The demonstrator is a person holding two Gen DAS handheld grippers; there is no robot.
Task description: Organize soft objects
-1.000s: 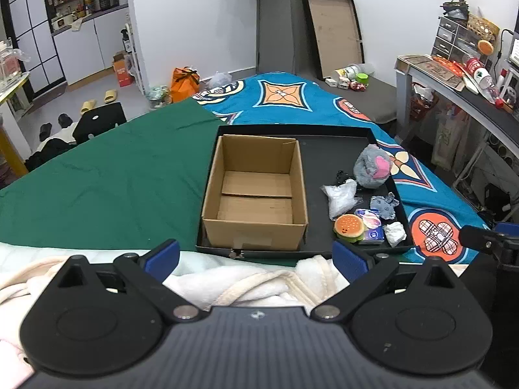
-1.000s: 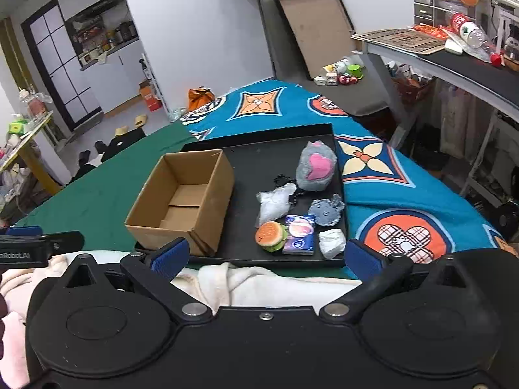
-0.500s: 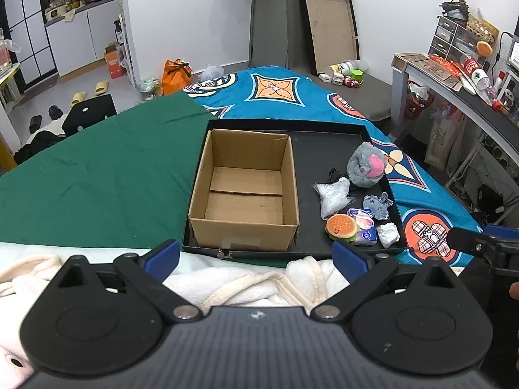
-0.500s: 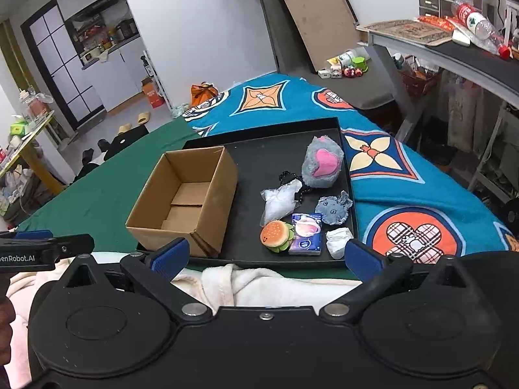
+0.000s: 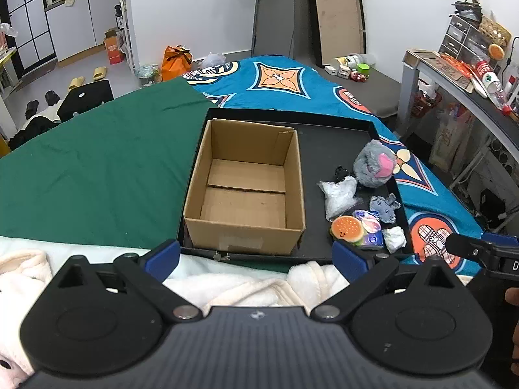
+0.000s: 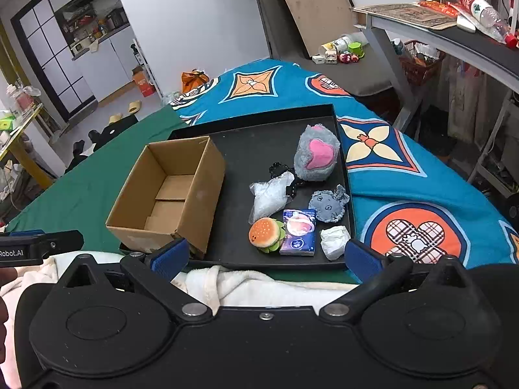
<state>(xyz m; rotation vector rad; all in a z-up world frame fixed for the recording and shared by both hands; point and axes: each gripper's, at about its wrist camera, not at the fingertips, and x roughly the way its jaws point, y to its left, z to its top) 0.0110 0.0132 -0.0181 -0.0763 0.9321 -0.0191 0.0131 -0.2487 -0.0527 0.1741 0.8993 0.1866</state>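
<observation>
A: Cardboard box (image 5: 245, 188), frame centre?
B: Empty. Burger toy (image 6: 265, 234), grey plush (image 6: 316, 157), remaining soft items: lower right, on tray (image 6: 246, 149).
A: Grippers?
B: Left gripper (image 5: 256, 254), right gripper (image 6: 264, 256): spread, holding nothing. Nothing sorted yet.

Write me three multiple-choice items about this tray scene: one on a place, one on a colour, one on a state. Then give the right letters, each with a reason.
1. Where does the burger toy lie?
A. inside the cardboard box
B. on the black tray, right of the box
C. on the green cloth

2. What colour is the heart on the grey plush?
A. pink
B. yellow
C. green

3. What is the state of the cardboard box?
A. taped shut
B. open and full of toys
C. open with nothing inside

Answers:
1 B: it sits on the black tray beside the tissue pack.
2 A: the heart patch shows pink against grey fur.
3 C: its bare floor shows in both views.
</observation>
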